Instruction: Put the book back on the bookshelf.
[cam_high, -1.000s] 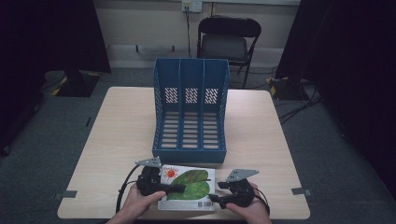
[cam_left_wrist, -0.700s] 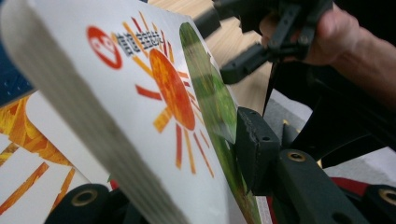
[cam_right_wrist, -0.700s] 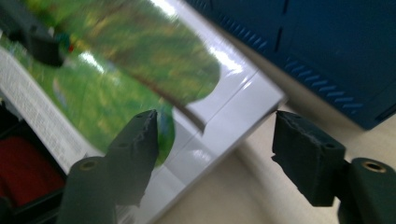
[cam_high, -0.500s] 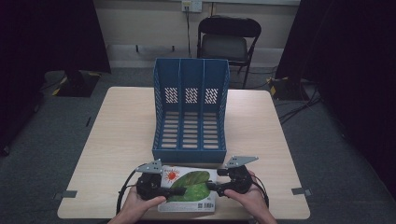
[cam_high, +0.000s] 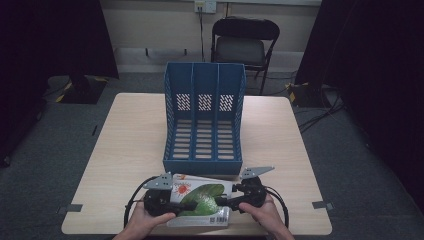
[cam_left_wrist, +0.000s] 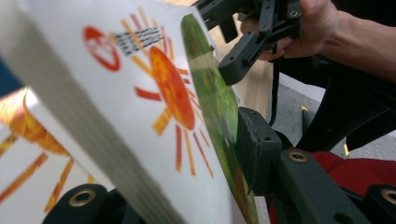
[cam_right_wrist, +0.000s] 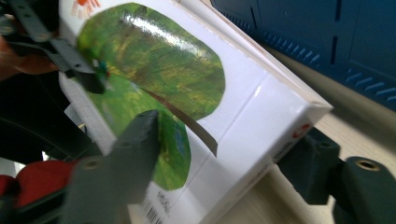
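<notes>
Item: book (cam_high: 200, 200), near counter (cam_high: 135, 140) edge, before blue file rack (cam_high: 204, 125). Left claw (cam_high: 187, 205) and right claw (cam_high: 220, 201) clamped on opposite ends. Step: lifting. Next: stand upright, slot in.

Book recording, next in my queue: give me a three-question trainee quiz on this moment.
1. True or false: both grippers clamp the book.
2. Which end does the left gripper hold: A, the orange sun end; B, the barcode end?
3. How many compartments has the blue file rack behind the book?

Key:
1. True; the right gripper grips the opposite end.
2. A.
3. Three.
</notes>
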